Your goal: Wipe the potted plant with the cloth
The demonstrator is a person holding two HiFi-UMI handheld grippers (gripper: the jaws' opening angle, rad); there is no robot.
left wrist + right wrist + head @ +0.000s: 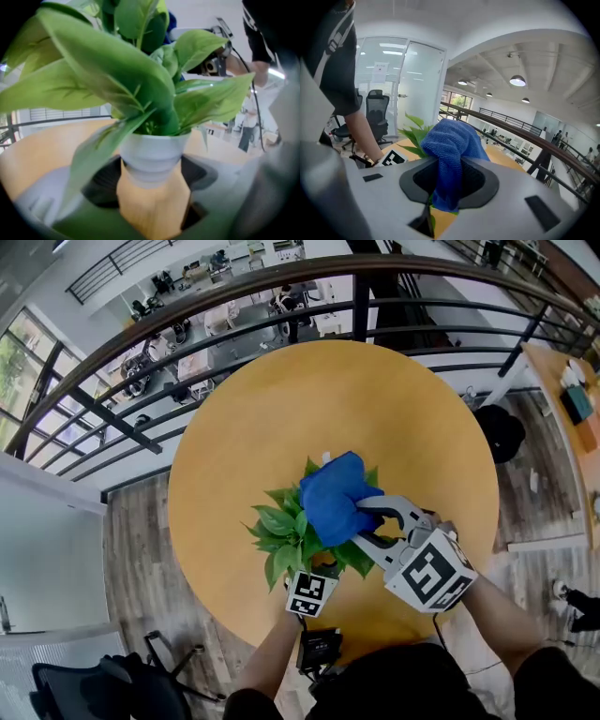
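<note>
The potted plant (286, 535), green leaves in a white pot (152, 157), stands near the front of the round yellow table (281, 409). My left gripper (152, 176) is shut on the pot's lower part, one jaw on each side; in the head view only the left gripper's (314, 579) marker cube shows, under the leaves. A blue cloth (333, 498) is pressed on the plant's right-hand leaves. My right gripper (367, 523) is shut on it. In the right gripper view the cloth (452, 140) bulges out between that gripper's (447, 178) jaws, with leaves (415, 131) behind.
A dark metal railing (356, 310) curves behind the table, with a lower floor beyond. A black office chair (94, 685) stands at the lower left. A small black device (319, 650) hangs at the table's near edge. Another table (572, 399) is at the right.
</note>
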